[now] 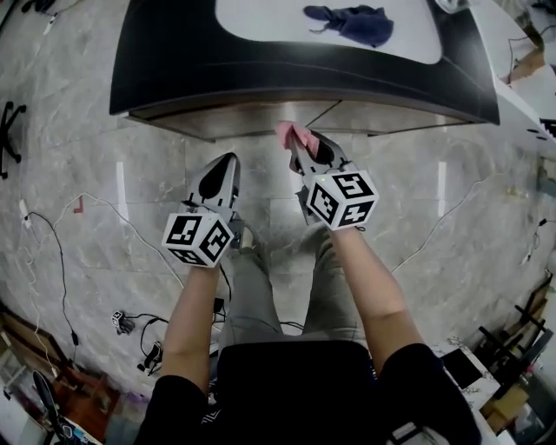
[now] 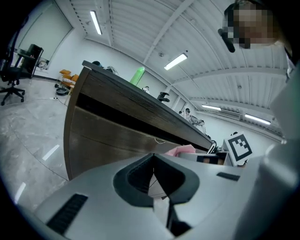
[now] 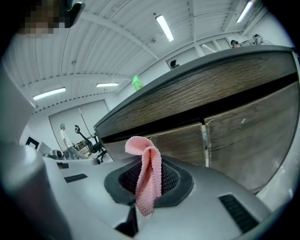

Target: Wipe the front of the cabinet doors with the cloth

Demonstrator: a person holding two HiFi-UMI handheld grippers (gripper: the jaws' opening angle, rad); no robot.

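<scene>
The right gripper (image 1: 302, 146) clamps a pink cloth (image 1: 290, 133) near the cabinet doors (image 3: 243, 136), the left gripper (image 1: 226, 165) beside it, jaws pressed together, empty.

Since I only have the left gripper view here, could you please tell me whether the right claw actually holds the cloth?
Observer: Yes, the right claw is shut on the pink cloth, which sticks up between its jaws.
Operator: Thank you. What does it face?
Observer: The doors; their seam lies just right of the cloth.
Operator: Is anything lying on top?
Observer: A blue cloth lies on the cabinet top.
</scene>
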